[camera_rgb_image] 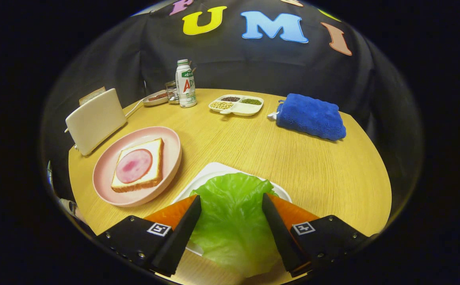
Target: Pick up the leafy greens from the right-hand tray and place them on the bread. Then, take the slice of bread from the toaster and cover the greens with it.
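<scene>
Jaws spread apart, straddling the leafy greens [233, 221] on the white tray [214, 171], contact unclear; bread [138, 166] lies ahead-left on the pink plate [103, 174], toaster [95, 118] beyond.

The leafy greens [231, 221], lying between the spread fingers of the gripper [231, 202], look like glossy, wrinkled plastic. Under them the tray [214, 171] is smooth and white. The table [293, 158] beyond shows matt pale wood grain. Ahead to the left, the pink plate [107, 174] is smooth with a soft sheen, the toaster [95, 118] satin plastic. Far right, the blue cloth [311, 116] is thick, fuzzy pile.
</scene>
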`<state>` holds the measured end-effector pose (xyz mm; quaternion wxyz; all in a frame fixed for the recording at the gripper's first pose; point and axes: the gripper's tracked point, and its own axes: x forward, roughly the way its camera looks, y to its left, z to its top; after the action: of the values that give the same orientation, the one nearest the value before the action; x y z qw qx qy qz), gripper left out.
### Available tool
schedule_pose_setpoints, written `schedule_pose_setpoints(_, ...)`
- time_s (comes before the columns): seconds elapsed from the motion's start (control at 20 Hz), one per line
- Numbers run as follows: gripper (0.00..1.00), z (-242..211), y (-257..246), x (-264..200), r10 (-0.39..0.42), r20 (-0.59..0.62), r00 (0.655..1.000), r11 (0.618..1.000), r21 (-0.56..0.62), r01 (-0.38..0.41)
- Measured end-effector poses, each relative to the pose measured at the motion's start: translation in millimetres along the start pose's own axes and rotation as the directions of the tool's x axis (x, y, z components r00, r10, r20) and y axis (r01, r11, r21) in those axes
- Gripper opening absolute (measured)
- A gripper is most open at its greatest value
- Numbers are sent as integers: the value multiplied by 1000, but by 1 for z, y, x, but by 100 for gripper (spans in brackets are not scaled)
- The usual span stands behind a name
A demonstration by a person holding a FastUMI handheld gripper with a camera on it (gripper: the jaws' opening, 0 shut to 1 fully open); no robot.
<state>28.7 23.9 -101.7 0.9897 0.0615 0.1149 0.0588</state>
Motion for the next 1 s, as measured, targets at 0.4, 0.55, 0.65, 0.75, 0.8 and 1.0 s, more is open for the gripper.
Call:
schedule_pose_setpoints(0.4,7,5,8,0,-18,30,999,998,60,16)
schedule_pose_setpoints(0.55,7,6,12,1,-30,52,998,999,26,28)
schedule_pose_setpoints(0.65,0,6,13,1,-34,73,997,999,15,33)
schedule_pose_setpoints(0.75,0,10,17,-2,-31,90,995,1000,-1,32)
schedule_pose_setpoints(0.8,0,14,19,-5,-30,103,994,1000,-7,31)
schedule_pose_setpoints(1.0,0,33,35,-15,7,157,988,1000,-1,-7)
